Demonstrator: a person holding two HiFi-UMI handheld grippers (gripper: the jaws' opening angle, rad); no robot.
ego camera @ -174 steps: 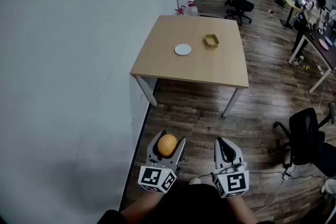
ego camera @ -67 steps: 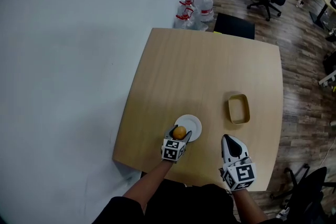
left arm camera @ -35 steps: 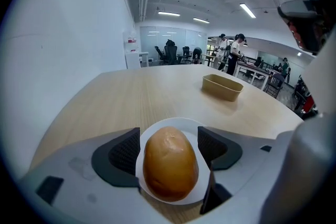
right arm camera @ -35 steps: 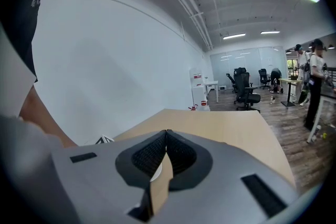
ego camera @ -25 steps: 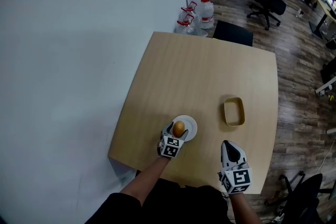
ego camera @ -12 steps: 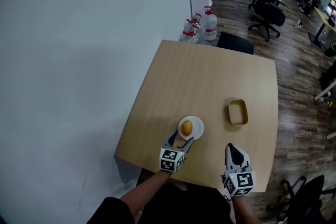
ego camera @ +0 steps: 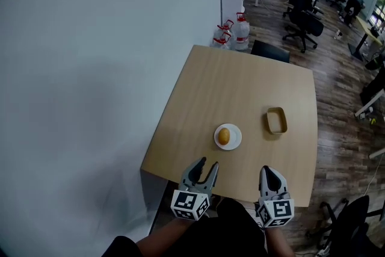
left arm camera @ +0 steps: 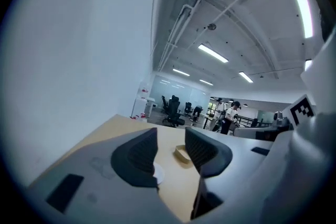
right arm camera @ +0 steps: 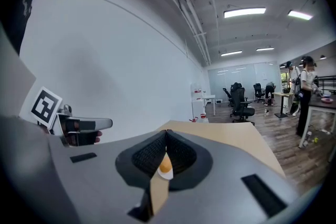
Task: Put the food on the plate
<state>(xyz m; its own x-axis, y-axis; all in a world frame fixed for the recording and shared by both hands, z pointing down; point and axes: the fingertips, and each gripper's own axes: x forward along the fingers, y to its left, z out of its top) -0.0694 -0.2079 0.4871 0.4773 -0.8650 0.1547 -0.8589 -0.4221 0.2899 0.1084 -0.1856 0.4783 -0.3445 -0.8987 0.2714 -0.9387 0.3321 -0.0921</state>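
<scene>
Your left gripper (ego camera: 206,164) has backed off the plate (ego camera: 237,140) — its jaws are closing with nothing between them, while the right gripper (ego camera: 266,171) is pinched together, empty. The orange food (ego camera: 224,136) sits on the plate, ahead of both — nearer the left.

Light: bright, even; ceiling strip lights (left arm camera: 212,53) at 12–2 o'clock in both gripper views.
Shadow: soft grey on wall (ego camera: 90,99), 7–9 o'clock, head view.
Distortion: fisheye, black vignette in gripper views.
Focus: plate (ego camera: 236,139) sharp; near foreground soft.
</scene>
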